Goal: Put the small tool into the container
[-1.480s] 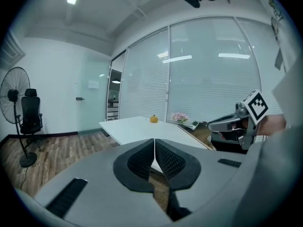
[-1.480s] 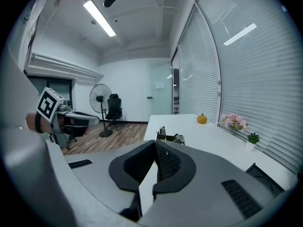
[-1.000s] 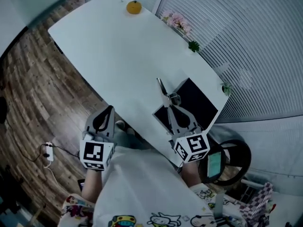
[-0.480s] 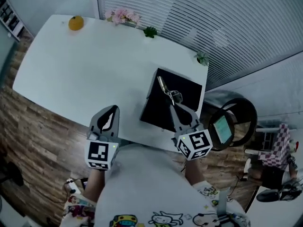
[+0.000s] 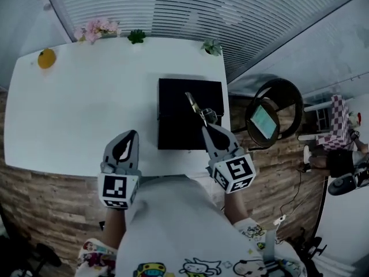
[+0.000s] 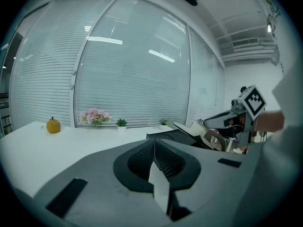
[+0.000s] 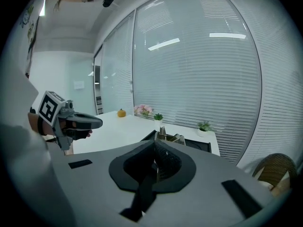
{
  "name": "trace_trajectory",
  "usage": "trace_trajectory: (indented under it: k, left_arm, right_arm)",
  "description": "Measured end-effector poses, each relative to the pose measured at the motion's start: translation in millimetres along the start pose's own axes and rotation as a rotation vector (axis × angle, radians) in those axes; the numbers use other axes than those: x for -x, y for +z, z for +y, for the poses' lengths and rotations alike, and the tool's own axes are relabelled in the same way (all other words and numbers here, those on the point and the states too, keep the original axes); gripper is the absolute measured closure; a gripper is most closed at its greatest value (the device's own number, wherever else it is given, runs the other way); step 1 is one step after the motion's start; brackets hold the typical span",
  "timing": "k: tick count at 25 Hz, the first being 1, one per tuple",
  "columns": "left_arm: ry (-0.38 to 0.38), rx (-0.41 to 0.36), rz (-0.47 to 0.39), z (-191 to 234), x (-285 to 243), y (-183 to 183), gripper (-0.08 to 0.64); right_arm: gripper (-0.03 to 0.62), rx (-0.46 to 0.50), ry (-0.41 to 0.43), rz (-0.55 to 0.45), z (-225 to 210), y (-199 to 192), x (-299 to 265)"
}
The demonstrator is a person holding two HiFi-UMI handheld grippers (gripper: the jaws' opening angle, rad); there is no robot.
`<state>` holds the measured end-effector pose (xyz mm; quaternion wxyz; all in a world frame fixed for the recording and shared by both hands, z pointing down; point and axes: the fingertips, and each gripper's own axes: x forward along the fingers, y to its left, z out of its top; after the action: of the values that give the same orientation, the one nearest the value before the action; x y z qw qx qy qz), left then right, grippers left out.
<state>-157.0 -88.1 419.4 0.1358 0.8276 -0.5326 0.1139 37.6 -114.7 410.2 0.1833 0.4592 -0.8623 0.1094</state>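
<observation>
Orange round fruit: far left corner of the white table, well apart from both grippers.
Pink flower bunch: at the table's back edge, with a small green potted plant just beside it on the right.
Left gripper: over the table's near edge, left of the container. Its jaws are pressed together with nothing between them.
Black rectangular container: flat on the table's right end, near that edge.
Small silvery metal tool: pinched in the right gripper and sticking out past the jaw tips, over the container. Cannot tell whether it touches the container's floor.
Right gripper: at the container's near right corner, jaws clamped narrow on the tool.
Round dark wicker chair: right of the table, apart from it.
</observation>
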Motion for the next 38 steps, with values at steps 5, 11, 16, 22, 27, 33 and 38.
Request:
trace_trajectory:
  k: [5,11,16,22,27,33,38]
  left_arm:
    - [-0.043,-0.013,0.0,-18.7,-8.0,2.0,0.554]
    - [-0.04,-0.016,-0.003,-37.7,-11.4,2.0,0.554]
    - [-0.035,-0.019,-0.01,-44.1,-12.3,2.3,0.554]
    - [-0.034,-0.018,-0.015,-49.8,-16.0,7.5,0.554]
    - [-0.042,-0.025,-0.007,-53.8,-22.3,7.7,0.554]
    - [-0.036,-0.021,0.007,-53.3,-28.6,5.5,0.554]
    - [-0.027,-0.006,0.015,-53.0,-30.9,0.2,0.554]
  right_arm:
    - [0.591,-0.017,-0.033,0.001,-9.7,-6.7,20.7]
    - [0.591,-0.014,-0.026,-0.01,-20.8,-8.6,35.7]
    - [0.591,0.002,0.002,-0.002,-21.6,-10.5,39.7]
    - [0.591,0.024,0.057,0.026,-21.7,-12.1,37.6]
    - [0.591,0.035,0.099,0.049,-22.7,-14.0,32.1]
    - [0.591,0.033,0.166,0.084,-21.1,-19.9,23.4]
    - [0.591,0.053,0.249,0.126,-15.0,-28.4,16.2]
